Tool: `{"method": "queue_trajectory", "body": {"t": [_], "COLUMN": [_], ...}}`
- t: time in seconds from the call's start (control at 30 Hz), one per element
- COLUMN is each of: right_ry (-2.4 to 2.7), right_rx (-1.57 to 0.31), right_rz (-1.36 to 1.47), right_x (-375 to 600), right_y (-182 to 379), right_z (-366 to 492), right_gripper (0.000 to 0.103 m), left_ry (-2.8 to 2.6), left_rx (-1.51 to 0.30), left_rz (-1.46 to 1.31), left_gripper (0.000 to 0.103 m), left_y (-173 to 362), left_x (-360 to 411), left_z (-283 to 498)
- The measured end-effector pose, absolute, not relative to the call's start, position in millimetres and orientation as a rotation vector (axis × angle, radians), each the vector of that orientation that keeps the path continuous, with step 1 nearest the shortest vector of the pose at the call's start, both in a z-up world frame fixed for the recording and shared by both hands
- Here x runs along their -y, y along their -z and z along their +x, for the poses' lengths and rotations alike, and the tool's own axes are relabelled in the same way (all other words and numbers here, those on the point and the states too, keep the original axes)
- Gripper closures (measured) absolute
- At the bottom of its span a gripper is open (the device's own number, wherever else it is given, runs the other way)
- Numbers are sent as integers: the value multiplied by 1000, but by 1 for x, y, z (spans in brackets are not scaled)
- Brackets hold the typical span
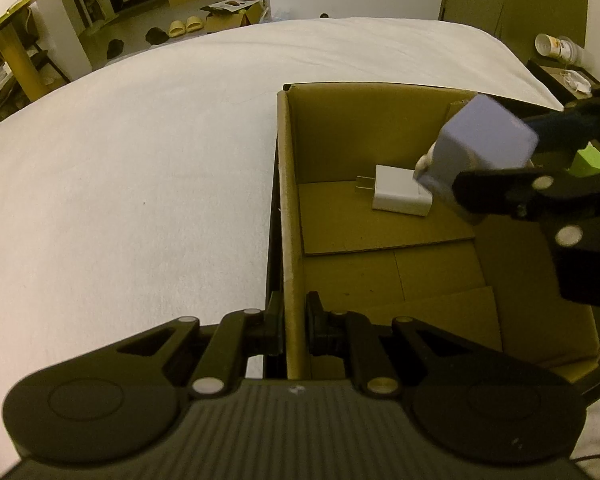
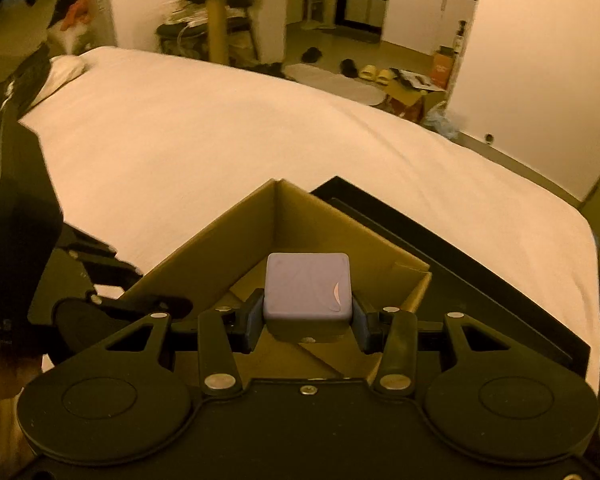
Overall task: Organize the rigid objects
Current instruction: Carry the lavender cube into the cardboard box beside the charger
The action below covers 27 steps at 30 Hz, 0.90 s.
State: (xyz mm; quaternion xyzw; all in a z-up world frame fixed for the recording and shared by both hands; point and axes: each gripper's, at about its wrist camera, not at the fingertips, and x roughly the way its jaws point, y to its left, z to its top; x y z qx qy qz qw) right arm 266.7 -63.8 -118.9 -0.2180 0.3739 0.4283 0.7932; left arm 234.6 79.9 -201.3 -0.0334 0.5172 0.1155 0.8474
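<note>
Pretty dim indoor lighting, warm yellow-orange cast all over, stronger in the right wrist view. Heavy fisheye bending: bed (image 1: 140, 160) edge curves like a dome, dark vignette in the corners. White sheet ahead of the left hand-held gripper (image 1: 294, 332) looks bright but not blown out. Soft shadow inside the cardboard box (image 1: 380, 248), darkest along its near wall. Purple block (image 1: 484, 140) smeared with motion blur in the left wrist view, sharper in the right one. Background room past the bed slightly streaky and soft, especially far left of the right hand-held gripper (image 2: 308, 320). Black gripper bodies nearly lost in shadow.
</note>
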Motion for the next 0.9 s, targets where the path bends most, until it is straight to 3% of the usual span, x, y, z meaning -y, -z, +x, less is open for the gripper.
{"method": "queue_trajectory", "body": {"t": [0.57, 0.9], "right_ry": [-953, -997], "right_rx": [-912, -875], "right_rz": [-462, -572], "right_x": [44, 27], "right_y": [146, 148], "right_z": [277, 274], "right_gripper": [59, 59], "left_ry": [-234, -237], "left_rx": [-1077, -1077], "left_rz": [-110, -112], "left_gripper": [93, 93], "left_y": [201, 200], "left_x": [-88, -88], "left_z": [230, 229]}}
